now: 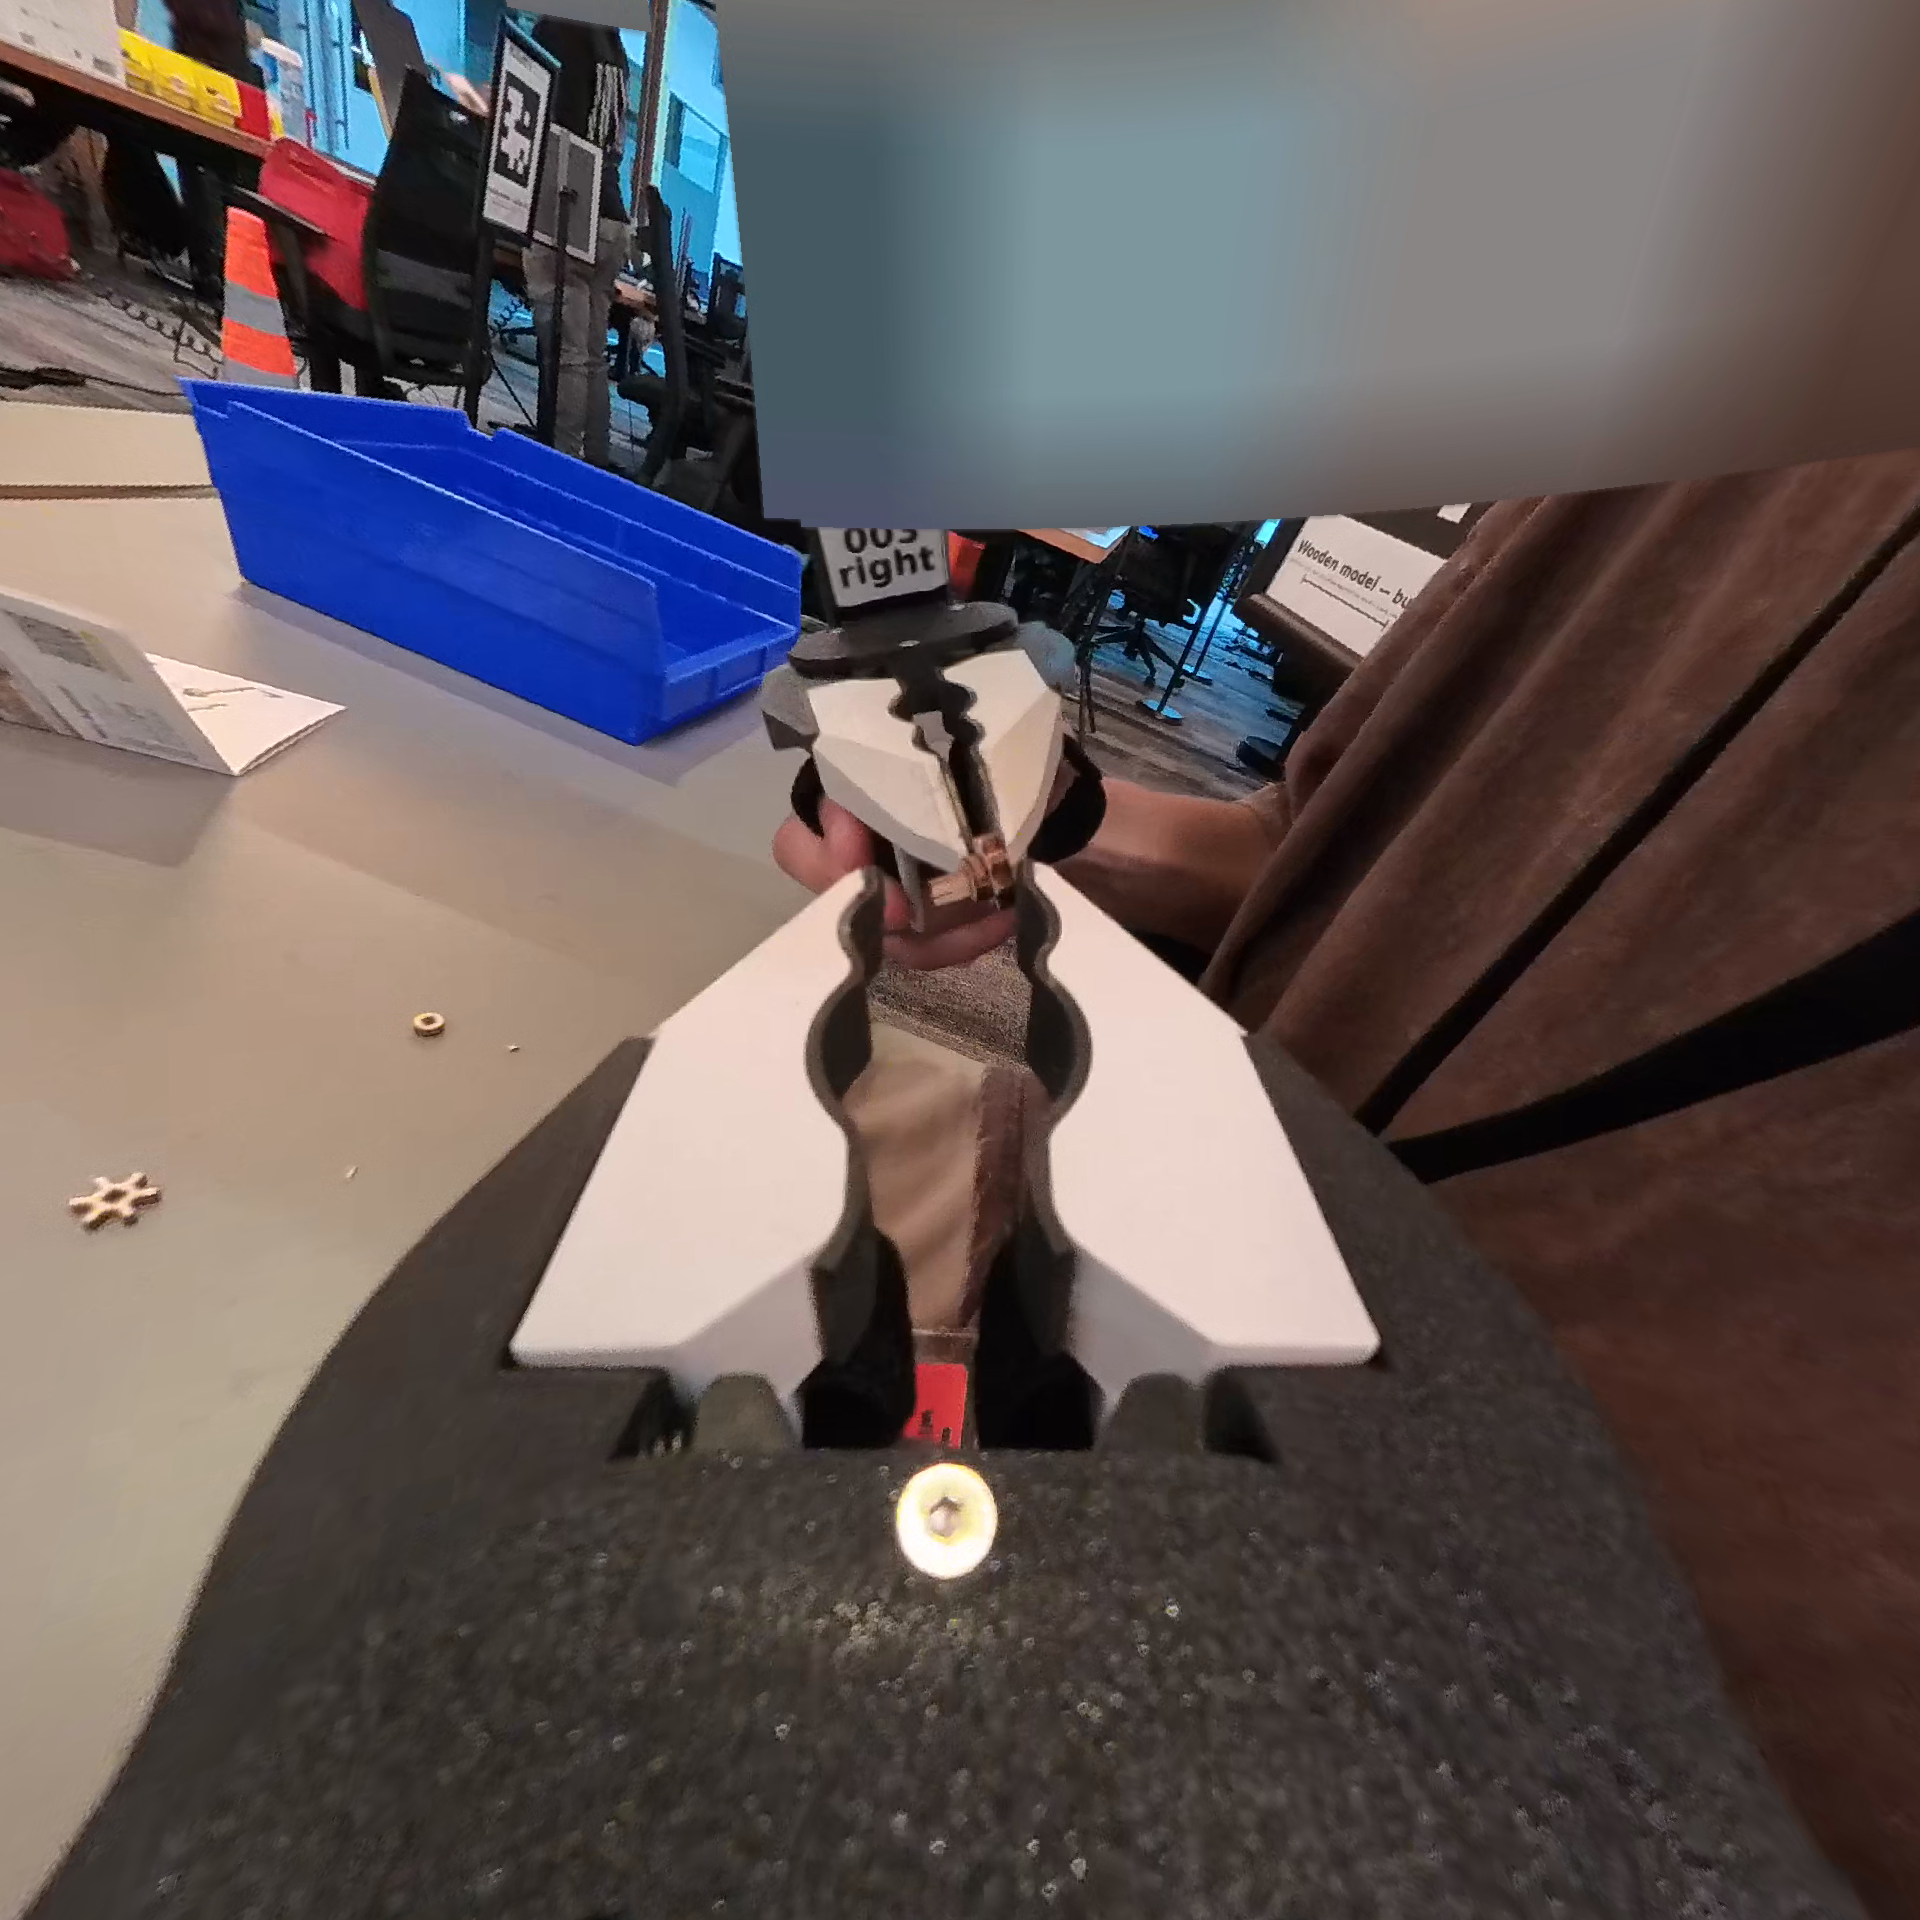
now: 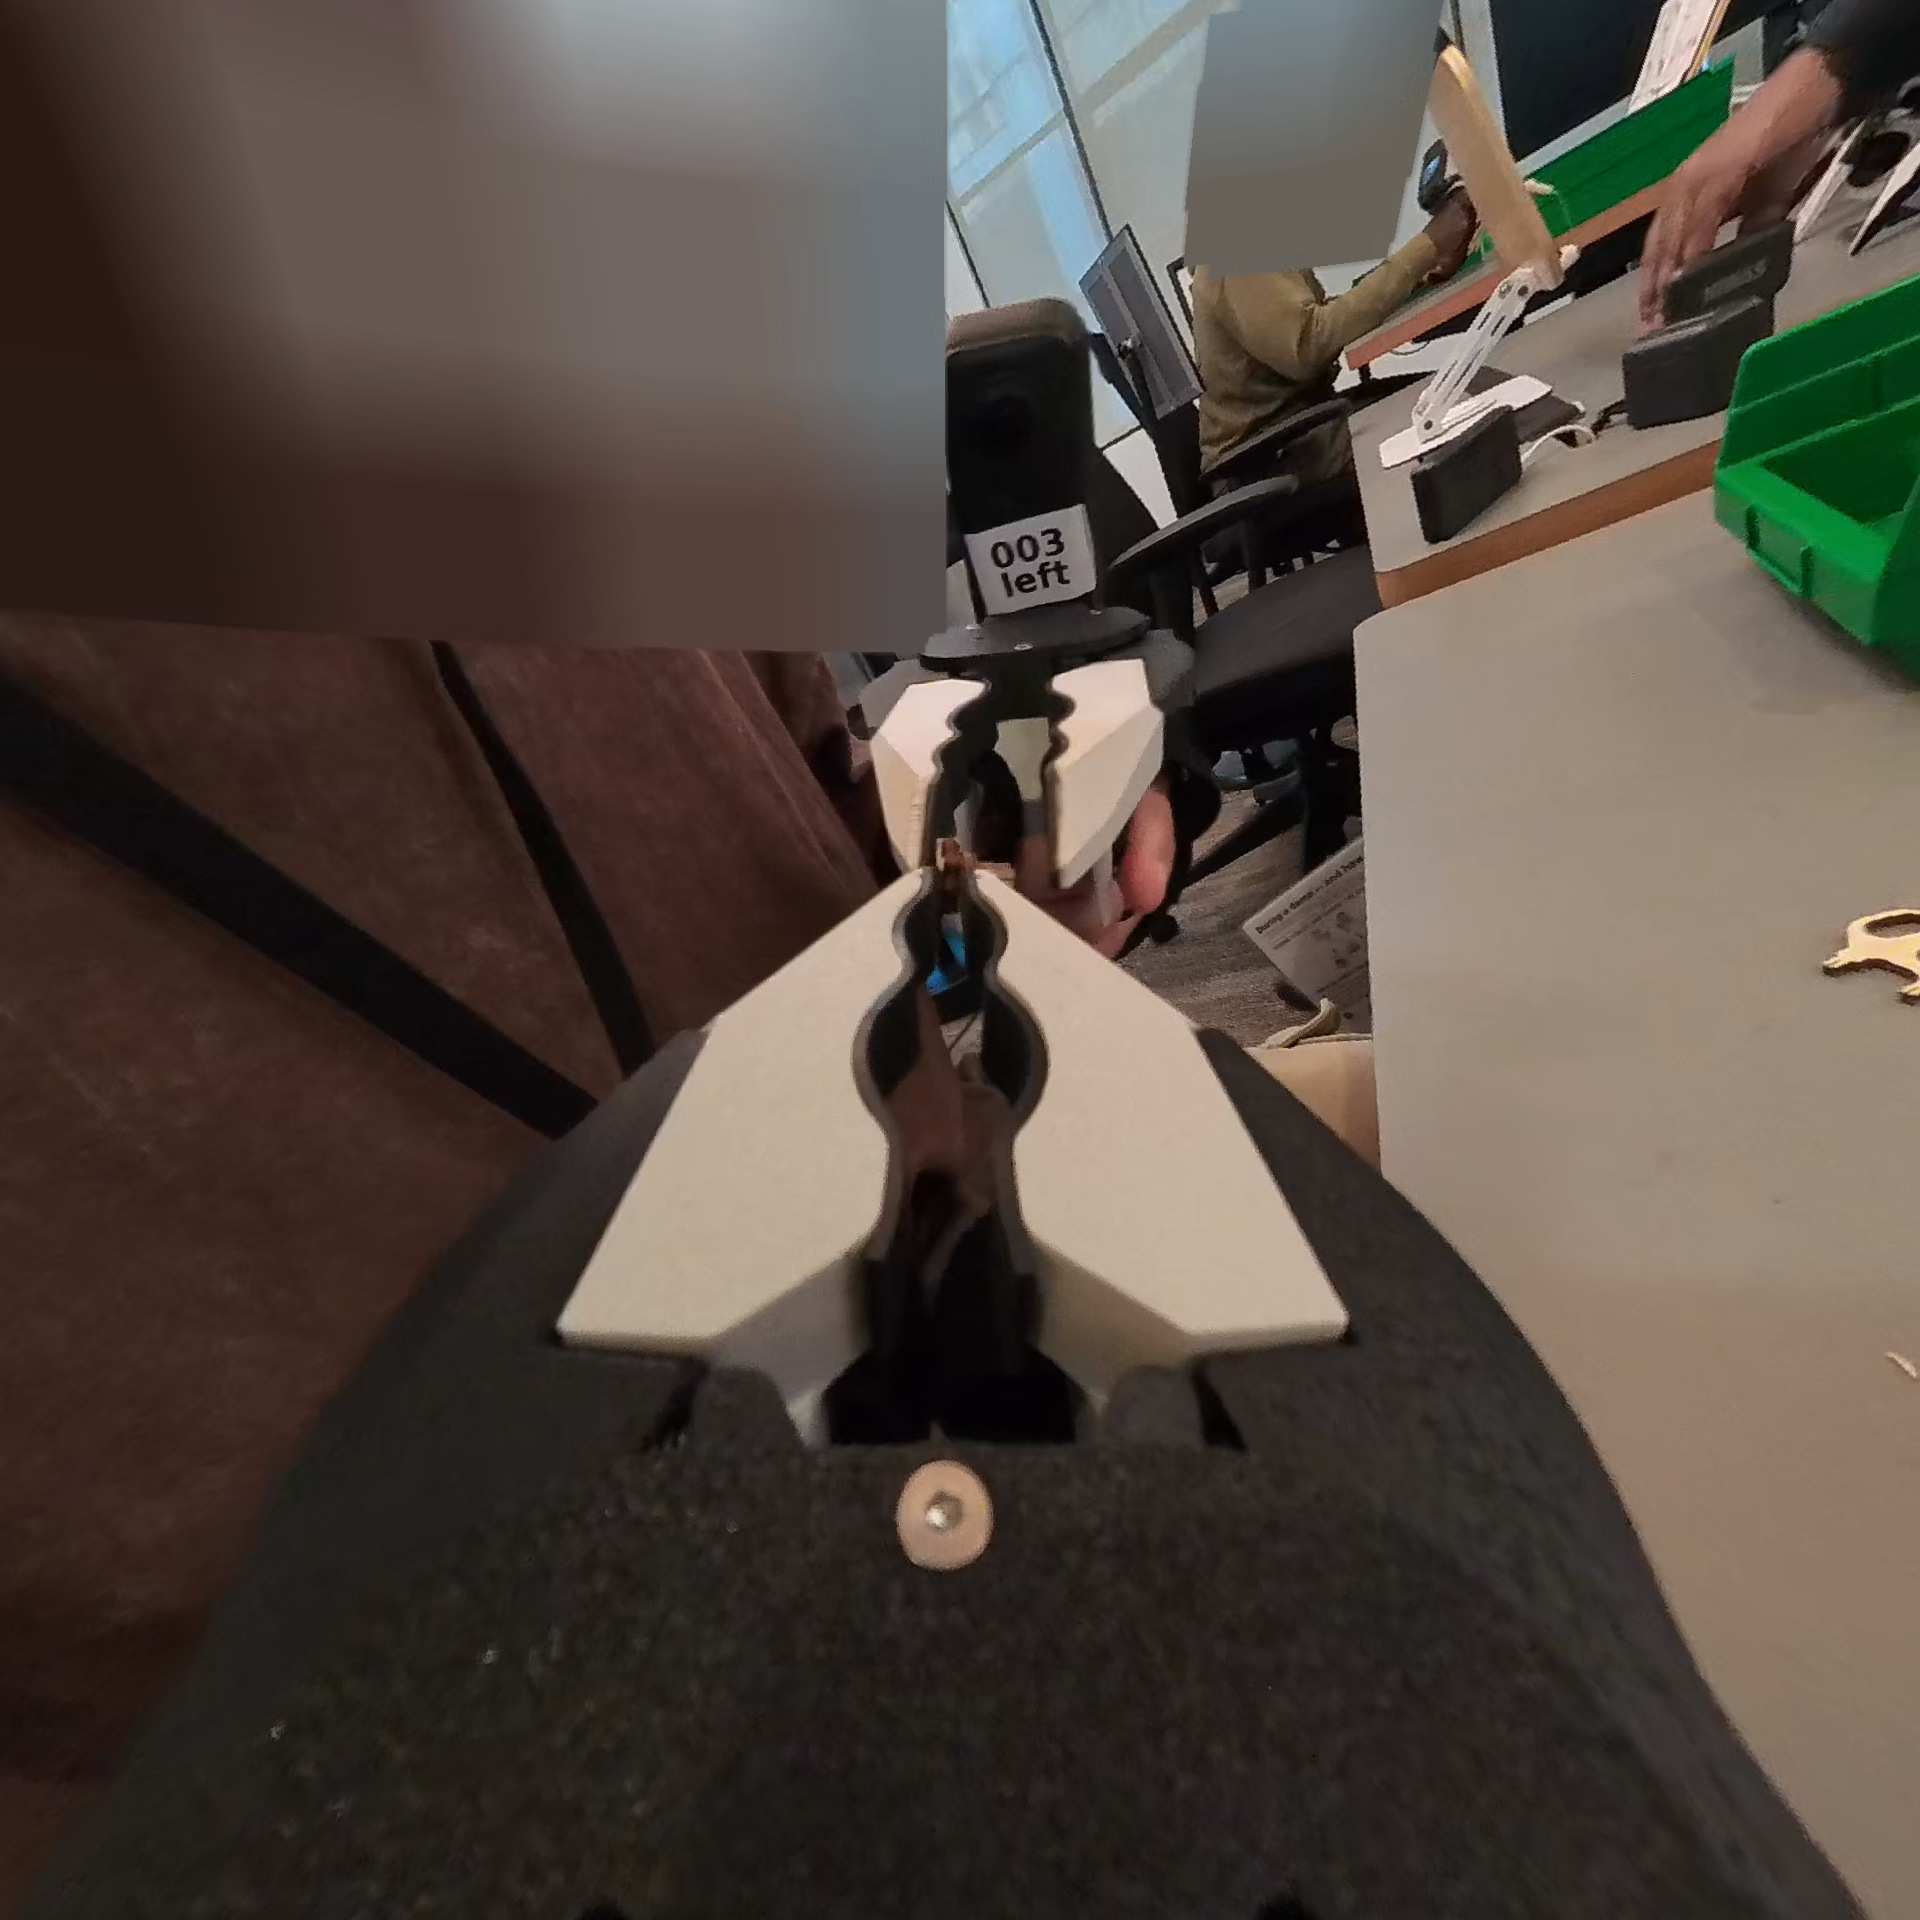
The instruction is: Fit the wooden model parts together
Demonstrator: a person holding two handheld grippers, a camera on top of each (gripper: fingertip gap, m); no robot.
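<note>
My right gripper [image 2: 943, 883] is shut on a small light wooden part [image 2: 948, 858], held at its fingertips in the air off the table edge. In the left wrist view the right gripper [image 1: 966, 857] faces me, and the part [image 1: 971, 876] sticks out of its tips as a short peg with a ring on it. My left gripper [image 1: 954, 894] is open, its tips on either side of that part and close to it. In the right wrist view the left gripper [image 2: 997, 873] faces me tip to tip; I cannot tell whether it touches the part.
The grey table [image 1: 312, 935] carries a blue bin [image 1: 499, 561], a folded leaflet [image 1: 156, 696], a small wooden ring [image 1: 427, 1023] and a toothed wooden piece [image 1: 114, 1200]. In the right wrist view a green bin [image 2: 1829, 468] and a flat wooden piece [image 2: 1881, 951] lie on it. A brown sleeve [image 1: 1558, 831] is close by. The tips of both grippers are at nearly the same place.
</note>
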